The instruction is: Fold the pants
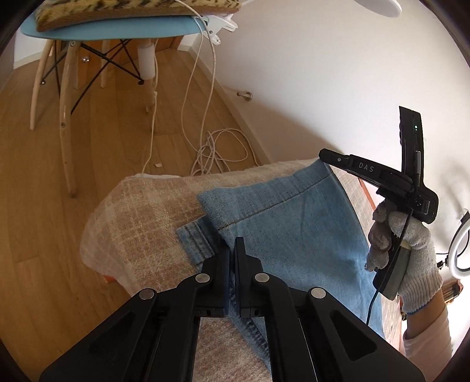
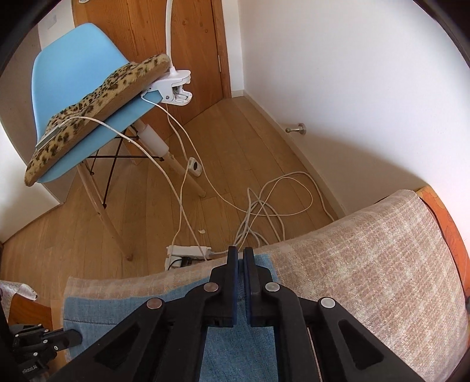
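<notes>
Light-blue denim pants [image 1: 282, 223], part-folded, flat on blanket, hems twd far edge.

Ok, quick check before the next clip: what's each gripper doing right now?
Left gripper: jaws closed on a fold of the jeans.
Right gripper: jaws closed on the jeans' edge near the end of the blanket.

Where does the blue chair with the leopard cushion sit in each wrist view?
Left wrist: the blue chair is at the top left, seen from seat level, legs below.
Right wrist: the blue chair is at the upper left, backrest and seat visible.
Shared landmark: the white clamp on the seat edge.
</notes>
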`<move>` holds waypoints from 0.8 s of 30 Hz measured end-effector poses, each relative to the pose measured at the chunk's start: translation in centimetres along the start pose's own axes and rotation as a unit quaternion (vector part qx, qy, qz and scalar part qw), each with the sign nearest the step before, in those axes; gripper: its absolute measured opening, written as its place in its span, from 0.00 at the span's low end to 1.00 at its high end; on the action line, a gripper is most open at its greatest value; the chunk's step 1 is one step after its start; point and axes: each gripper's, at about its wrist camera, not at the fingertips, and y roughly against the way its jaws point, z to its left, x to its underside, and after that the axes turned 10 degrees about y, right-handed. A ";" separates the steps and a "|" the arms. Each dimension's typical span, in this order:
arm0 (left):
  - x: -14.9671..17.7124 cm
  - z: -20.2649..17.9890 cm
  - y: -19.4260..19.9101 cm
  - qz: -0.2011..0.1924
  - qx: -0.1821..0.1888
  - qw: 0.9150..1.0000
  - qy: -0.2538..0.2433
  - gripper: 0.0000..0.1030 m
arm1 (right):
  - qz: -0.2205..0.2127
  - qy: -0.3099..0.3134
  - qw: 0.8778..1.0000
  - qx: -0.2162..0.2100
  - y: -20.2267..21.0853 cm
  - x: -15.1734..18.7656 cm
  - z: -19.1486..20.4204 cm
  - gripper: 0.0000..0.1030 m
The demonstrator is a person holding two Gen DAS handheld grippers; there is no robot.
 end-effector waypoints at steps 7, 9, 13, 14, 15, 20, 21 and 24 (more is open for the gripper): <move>-0.7 -1.1 1.9 -0.048 -0.055 0.997 -0.029 0.14 | -0.036 -0.046 0.997 0.046 4.3 1.0 -1.9 0.37; -1.1 -1.4 3.2 -0.062 -0.045 0.997 -0.029 0.14 | -0.052 -0.064 0.996 0.047 6.9 1.9 -2.3 0.37; -1.5 -2.8 4.9 -0.069 0.003 0.997 -0.032 0.14 | -0.081 -0.093 0.991 0.048 12.7 5.0 -2.3 0.38; -1.5 -3.2 5.2 -0.067 0.015 0.997 -0.036 0.15 | -0.085 -0.100 0.990 0.051 14.2 6.0 -2.1 0.38; -1.3 -3.7 5.5 -0.068 0.025 0.997 -0.042 0.17 | -0.089 -0.105 0.989 0.052 15.6 7.1 -1.9 0.38; 0.7 -6.9 6.2 -0.044 0.070 0.993 -0.081 0.30 | -0.097 -0.127 0.984 0.075 22.3 13.4 -1.6 0.38; 1.1 -7.6 6.3 -0.037 0.079 0.992 -0.088 0.33 | -0.097 -0.133 0.983 0.083 23.5 14.5 -1.5 0.38; 2.6 -9.7 6.7 -0.015 0.106 0.988 -0.109 0.37 | -0.103 -0.159 0.976 0.104 27.3 18.2 -1.8 0.38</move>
